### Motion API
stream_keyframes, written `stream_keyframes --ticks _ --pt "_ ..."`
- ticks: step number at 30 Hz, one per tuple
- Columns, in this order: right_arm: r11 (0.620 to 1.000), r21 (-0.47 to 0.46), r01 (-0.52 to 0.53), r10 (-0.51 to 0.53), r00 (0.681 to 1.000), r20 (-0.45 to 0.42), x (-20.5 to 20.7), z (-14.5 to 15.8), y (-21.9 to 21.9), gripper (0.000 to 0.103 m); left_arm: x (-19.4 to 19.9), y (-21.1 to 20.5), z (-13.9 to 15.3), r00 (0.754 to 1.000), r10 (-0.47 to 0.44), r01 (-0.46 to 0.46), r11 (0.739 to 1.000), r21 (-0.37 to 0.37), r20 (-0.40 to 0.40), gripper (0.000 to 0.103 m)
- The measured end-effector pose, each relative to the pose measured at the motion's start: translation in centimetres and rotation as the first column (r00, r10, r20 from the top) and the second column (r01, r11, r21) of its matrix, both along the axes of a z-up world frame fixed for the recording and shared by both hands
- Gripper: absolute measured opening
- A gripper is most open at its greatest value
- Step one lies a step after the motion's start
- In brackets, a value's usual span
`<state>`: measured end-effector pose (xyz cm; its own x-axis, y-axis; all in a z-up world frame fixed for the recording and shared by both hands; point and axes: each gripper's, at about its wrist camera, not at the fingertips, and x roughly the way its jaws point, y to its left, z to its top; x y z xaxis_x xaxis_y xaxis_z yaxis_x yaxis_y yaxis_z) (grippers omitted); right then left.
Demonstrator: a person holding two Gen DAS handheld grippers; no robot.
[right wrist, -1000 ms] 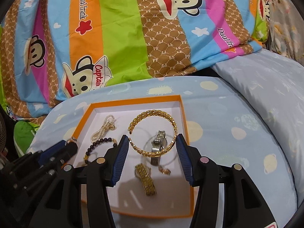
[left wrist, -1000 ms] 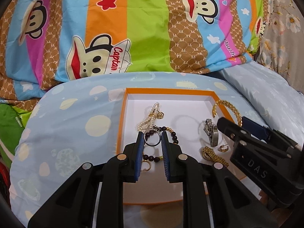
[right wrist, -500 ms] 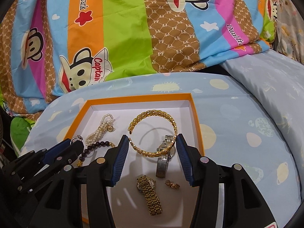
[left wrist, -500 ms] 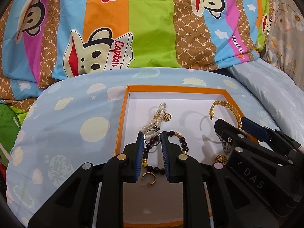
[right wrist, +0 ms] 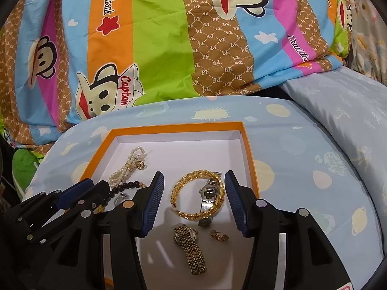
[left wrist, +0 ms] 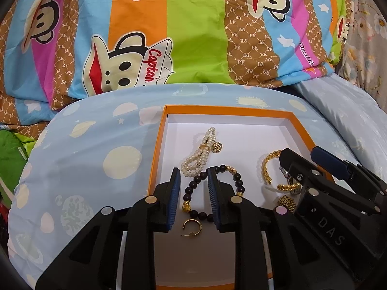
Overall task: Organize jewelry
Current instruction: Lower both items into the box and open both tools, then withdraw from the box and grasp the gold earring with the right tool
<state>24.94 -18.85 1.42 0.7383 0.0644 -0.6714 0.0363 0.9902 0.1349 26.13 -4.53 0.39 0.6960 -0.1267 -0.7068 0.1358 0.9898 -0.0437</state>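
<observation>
Orange box (right wrist: pixel 249 149): all visible jewelry inside, unsorted. Left hand-held gripper (left wrist: pixel 193 193) parted around bead bracelet (left wrist: pixel 212 191); right hand-held gripper (right wrist: pixel 194 200) parted around gold bangle (right wrist: pixel 197 194), neither gripping.

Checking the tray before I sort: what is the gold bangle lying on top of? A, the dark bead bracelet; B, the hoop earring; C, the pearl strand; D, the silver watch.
D: in the right wrist view the gold bangle lies across the silver watch, whose band shows inside and below the ring.

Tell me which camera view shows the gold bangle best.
The right wrist view: the whole gold bangle lies unobstructed between the open fingers. The left wrist view shows only part of it, the rest hidden behind the right gripper.
</observation>
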Motion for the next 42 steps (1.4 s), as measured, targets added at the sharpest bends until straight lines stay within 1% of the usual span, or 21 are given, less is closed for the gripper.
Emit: stream_keyframes --ticks 7,13,17,20,23,27,31,35,36,37,39,42 --pt "1.000 0.007 0.006 -0.006 1.000 0.007 -0.3 0.2 -0.1 0.052 -0.1 -0.1 0.1 1.000 -0.003 0.003 1.000 -0.002 0.000 0.022" --pt "1.000 0.016 0.013 -0.013 1.000 0.020 -1.7 0.8 -0.4 0.052 -0.9 0.0 0.5 1.000 -0.001 0.001 1.000 0.001 0.012 0.022" --pt "1.000 0.014 0.015 -0.015 0.999 0.036 -4.1 1.6 -0.6 0.052 -2.6 0.5 1.1 1.000 -0.007 0.007 1.000 -0.012 0.019 0.022" --pt "1.000 0.009 0.024 -0.024 0.999 0.047 -7.4 2.0 -1.0 0.052 -4.8 1.3 1.7 0.999 -0.009 0.010 1.000 -0.021 0.039 0.022" --pt "0.999 0.036 0.026 -0.027 0.999 0.033 -10.7 1.8 -1.5 0.052 -7.1 2.3 1.9 0.999 -0.009 0.010 0.999 -0.033 0.036 0.022" --pt "0.997 0.071 0.022 -0.020 1.000 -0.019 -15.3 0.4 -1.2 0.052 -10.4 3.9 1.3 1.000 0.000 0.000 0.999 -0.049 0.010 0.022" --pt "0.996 0.087 -0.006 0.013 0.997 -0.077 -18.7 -1.3 0.4 0.051 -13.4 5.0 0.1 1.000 0.007 -0.008 1.000 -0.029 -0.022 0.022" --pt "0.996 0.077 -0.051 0.058 0.994 -0.094 -20.5 -1.6 2.8 0.051 -15.8 5.6 -1.3 0.997 -0.002 0.001 1.000 -0.015 -0.072 0.022" --pt "0.995 0.073 -0.062 0.069 0.993 -0.100 -20.7 -1.7 3.5 0.048 -16.2 5.8 -1.5 0.996 -0.004 0.002 1.000 -0.015 -0.084 0.022" --pt "0.995 0.066 -0.068 0.075 0.991 -0.107 -20.8 -1.8 4.0 0.046 -16.7 6.1 -1.6 0.996 -0.004 0.001 1.000 -0.031 -0.094 0.022" --pt "0.995 0.047 -0.082 0.088 0.989 -0.121 -21.0 -2.0 4.9 0.039 -17.2 6.6 -1.6 0.995 0.007 -0.010 0.999 -0.034 -0.096 0.024" --pt "0.996 0.033 -0.086 0.089 0.987 -0.134 -21.0 -2.1 5.5 0.035 -17.7 7.1 -1.7 0.995 0.012 -0.017 0.999 -0.044 -0.103 0.025"
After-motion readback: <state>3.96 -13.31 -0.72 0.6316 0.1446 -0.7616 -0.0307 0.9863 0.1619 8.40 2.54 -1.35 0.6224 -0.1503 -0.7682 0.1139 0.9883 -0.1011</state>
